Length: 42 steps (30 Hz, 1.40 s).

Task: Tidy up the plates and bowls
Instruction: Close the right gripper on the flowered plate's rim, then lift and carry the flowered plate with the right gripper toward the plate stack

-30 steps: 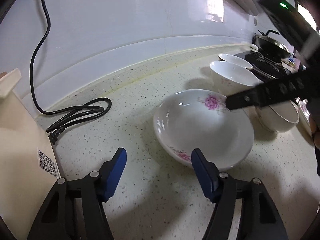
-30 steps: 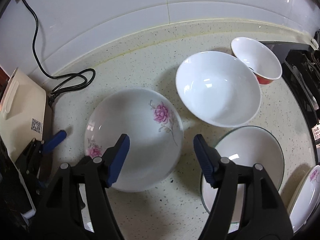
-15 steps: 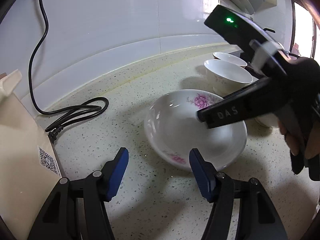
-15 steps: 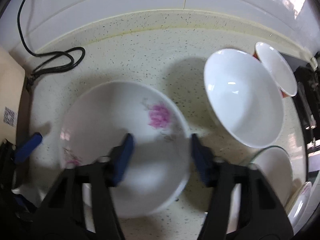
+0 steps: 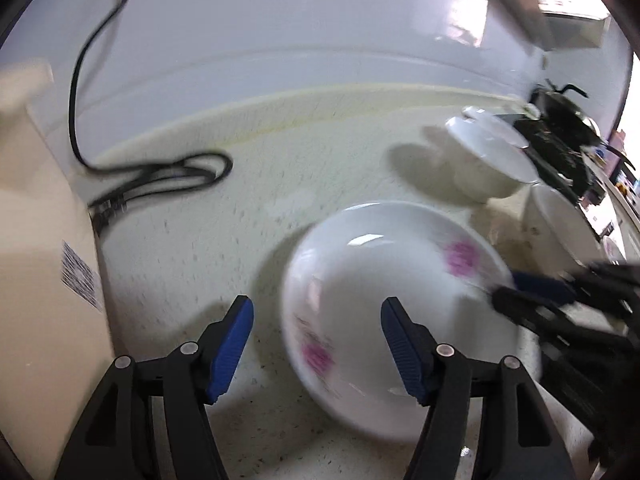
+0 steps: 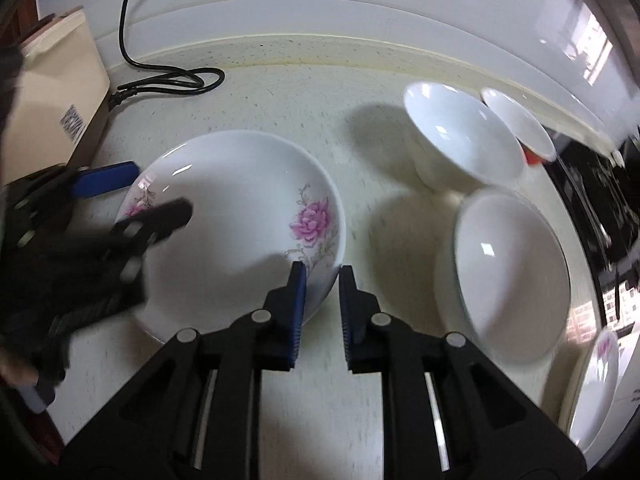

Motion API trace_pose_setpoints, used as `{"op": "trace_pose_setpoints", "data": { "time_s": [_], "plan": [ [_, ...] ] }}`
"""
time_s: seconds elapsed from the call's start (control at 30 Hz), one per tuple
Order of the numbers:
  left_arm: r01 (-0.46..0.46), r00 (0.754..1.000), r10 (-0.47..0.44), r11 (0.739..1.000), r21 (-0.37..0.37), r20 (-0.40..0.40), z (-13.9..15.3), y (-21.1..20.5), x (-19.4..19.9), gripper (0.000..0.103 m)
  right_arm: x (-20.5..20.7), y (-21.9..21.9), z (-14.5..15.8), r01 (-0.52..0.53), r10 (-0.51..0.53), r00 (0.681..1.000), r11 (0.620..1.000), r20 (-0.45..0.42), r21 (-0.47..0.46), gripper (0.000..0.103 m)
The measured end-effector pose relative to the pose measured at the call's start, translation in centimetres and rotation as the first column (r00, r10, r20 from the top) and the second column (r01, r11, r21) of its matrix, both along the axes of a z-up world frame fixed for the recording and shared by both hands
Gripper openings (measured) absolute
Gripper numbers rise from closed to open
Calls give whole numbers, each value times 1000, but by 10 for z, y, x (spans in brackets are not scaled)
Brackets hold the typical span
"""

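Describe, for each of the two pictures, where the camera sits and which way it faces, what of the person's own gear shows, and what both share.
Left wrist: rides the left gripper, angled down at the counter; open jaws frame the floral plate.
Right wrist: rides the right gripper, angled down; its jaws pinch the plate's near rim; white bowls lie right.
Shared: plate, bowls, black cord, and each other's gripper.

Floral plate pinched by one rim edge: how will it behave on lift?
The right gripper clamps only the floral plate rim, so it will likely droop or swing. Glossy glaze probably slips. Looks rigid ceramic; bowls close by could chip it.
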<state>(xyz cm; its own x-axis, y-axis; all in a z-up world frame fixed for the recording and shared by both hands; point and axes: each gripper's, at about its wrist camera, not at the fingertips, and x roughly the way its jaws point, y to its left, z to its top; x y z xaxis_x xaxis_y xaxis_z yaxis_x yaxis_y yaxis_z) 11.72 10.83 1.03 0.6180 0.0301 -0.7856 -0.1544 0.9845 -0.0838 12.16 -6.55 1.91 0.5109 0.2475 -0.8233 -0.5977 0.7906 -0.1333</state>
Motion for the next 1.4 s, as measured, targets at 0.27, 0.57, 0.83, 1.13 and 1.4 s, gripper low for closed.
{"op": "trace_pose_setpoints", "data": {
  "time_s": [0.27, 0.57, 0.83, 1.13, 1.4],
  "plan": [
    [68, 997, -70, 993, -97, -18, -4, -17, -5, 34, -22, -59, -4, 77, -36, 982, 971, -183, 225, 30],
    [137, 989, -143, 982, -128, -38, -4, -37, -7, 24, -24, -92, -21, 226, -105, 948, 886, -300, 404, 38],
    [140, 988, -148, 975, -174, -32, -2, -39, -9, 21, -35, -117, -26, 289, -166, 945, 829, -283, 478, 21],
    [183, 982, -186, 978, -96, -20, 11, -74, -16, 21, -52, -136, -26, 298, -189, 947, 814, -258, 499, 21],
    [149, 988, -151, 981, -123, -7, 10, -87, -34, 21, -62, -153, -21, 269, -158, 956, 805, -246, 528, 21]
  ]
}}
